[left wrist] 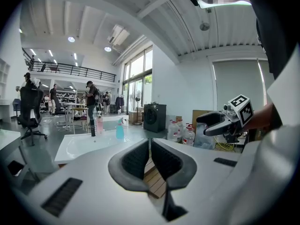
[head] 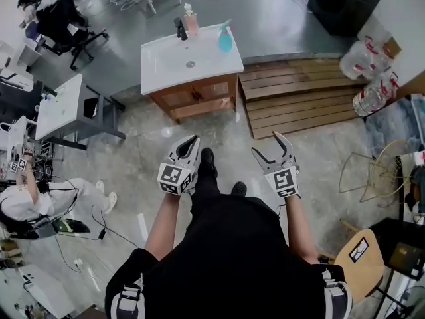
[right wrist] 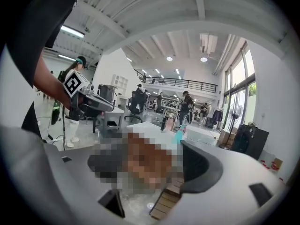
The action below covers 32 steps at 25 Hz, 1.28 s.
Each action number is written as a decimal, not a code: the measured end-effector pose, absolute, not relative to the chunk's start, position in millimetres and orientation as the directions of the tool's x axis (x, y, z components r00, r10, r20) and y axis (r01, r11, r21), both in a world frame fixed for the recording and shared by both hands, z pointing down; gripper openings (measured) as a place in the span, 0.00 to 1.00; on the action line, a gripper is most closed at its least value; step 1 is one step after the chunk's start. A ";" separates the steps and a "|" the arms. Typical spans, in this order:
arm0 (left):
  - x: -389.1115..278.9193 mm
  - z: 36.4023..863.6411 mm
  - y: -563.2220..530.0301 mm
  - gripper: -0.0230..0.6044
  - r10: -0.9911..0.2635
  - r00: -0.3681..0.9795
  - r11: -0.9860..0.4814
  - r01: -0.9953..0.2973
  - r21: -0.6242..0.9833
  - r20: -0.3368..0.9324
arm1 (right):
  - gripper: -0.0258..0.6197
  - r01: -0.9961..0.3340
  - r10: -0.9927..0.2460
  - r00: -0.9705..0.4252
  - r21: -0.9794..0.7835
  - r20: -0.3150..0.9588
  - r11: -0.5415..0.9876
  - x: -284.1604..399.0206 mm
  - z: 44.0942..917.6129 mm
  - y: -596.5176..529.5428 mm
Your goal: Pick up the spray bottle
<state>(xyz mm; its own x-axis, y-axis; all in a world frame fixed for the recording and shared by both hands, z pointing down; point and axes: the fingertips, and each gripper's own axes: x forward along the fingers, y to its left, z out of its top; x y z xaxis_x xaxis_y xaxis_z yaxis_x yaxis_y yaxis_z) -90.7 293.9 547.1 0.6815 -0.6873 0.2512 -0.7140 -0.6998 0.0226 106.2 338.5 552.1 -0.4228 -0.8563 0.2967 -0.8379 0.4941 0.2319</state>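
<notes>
The teal spray bottle (head: pixel 226 40) stands upright on the right rear corner of a white sink vanity (head: pixel 166 72), well ahead of both grippers. It also shows small and far off as the spray bottle (left wrist: pixel 120 131) in the left gripper view and the spray bottle (right wrist: pixel 179 134) in the right gripper view. My left gripper (head: pixel 194 140) hangs in the air in front of me, shut and empty, its pads (left wrist: pixel 137 159) nearly touching. Level with it on the right, my right gripper (head: pixel 267 143) stands open with nothing between its jaws. A mosaic patch hides part of the right gripper view.
A pink bottle (head: pixel 191 22) and a black faucet (head: pixel 180 28) stand at the vanity's back. A slatted wooden platform (head: pixel 299 95) lies to its right, with water jugs (head: pixel 372 92) beyond. A grey desk (head: pixel 66 108), an office chair (head: pixel 63 22) and a seated person (head: pixel 20 201) are at the left.
</notes>
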 end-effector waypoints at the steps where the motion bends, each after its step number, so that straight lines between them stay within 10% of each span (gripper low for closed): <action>1: -91.2 546.9 295.8 0.09 -0.688 0.681 -0.700 -0.714 0.021 0.251 | 0.63 -0.843 -0.861 -0.423 0.227 0.283 0.488 106.4 550.6 338.8; 7: -98.2 542.4 301.4 0.09 -0.699 0.670 -0.688 -0.725 0.016 0.250 | 0.97 -0.869 -0.889 -0.419 0.202 0.186 0.451 105.4 534.4 336.9; 32: -113.6 544.0 230.2 0.09 -0.710 0.660 -0.673 -0.738 0.038 0.245 | 0.97 -0.888 -0.894 -0.398 0.159 0.203 0.432 105.0 538.4 267.9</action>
